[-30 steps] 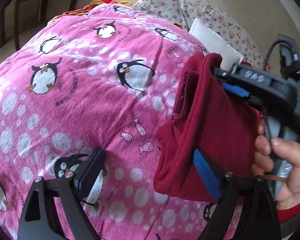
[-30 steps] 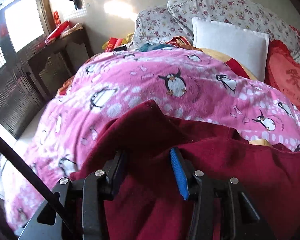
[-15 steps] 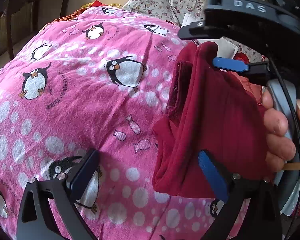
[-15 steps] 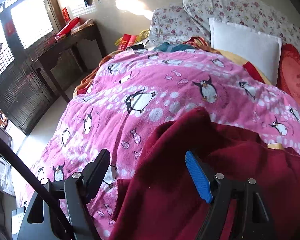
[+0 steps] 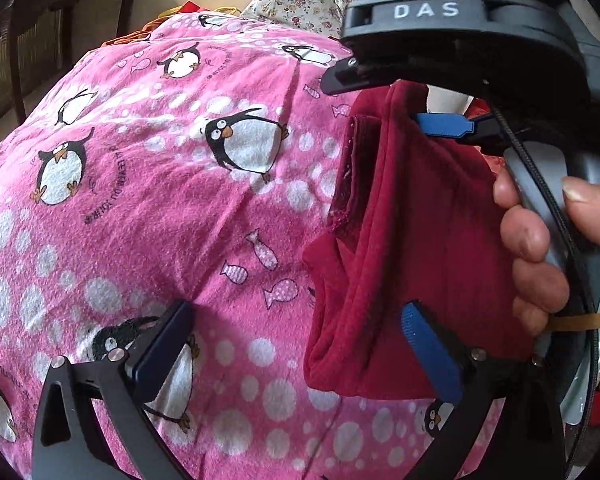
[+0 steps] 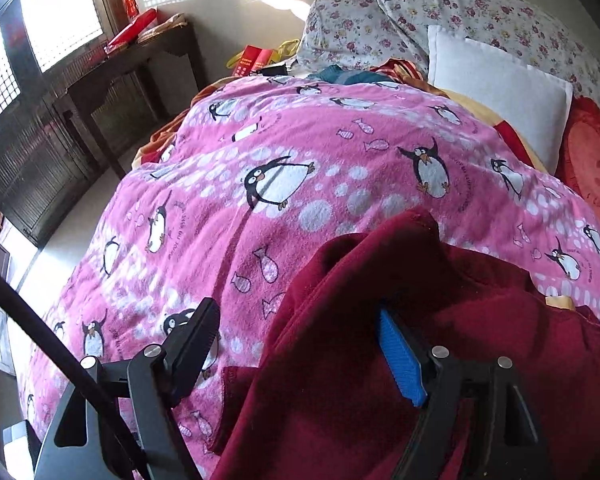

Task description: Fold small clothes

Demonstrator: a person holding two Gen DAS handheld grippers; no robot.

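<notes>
A small dark red garment (image 5: 404, 240) lies folded on the pink penguin blanket (image 5: 160, 200). My left gripper (image 5: 296, 344) is open, its blue finger over the garment's near edge and its black finger over the blanket. My right gripper (image 6: 300, 344) is open above the same red garment (image 6: 380, 380), which bunches up under its blue finger. In the left wrist view the right gripper (image 5: 384, 100) shows from the side, open over the garment's far edge, held by a hand (image 5: 536, 264).
The blanket (image 6: 300, 180) covers a bed. A white pillow (image 6: 500, 88), floral pillows (image 6: 480, 8) and a red cushion (image 6: 596, 168) lie at the head. A dark wooden table (image 6: 132, 60) stands to the left by the window.
My right gripper has opened and let go of the red garment, then lifted back. The garment has settled on the blanket. My left gripper stays open.
</notes>
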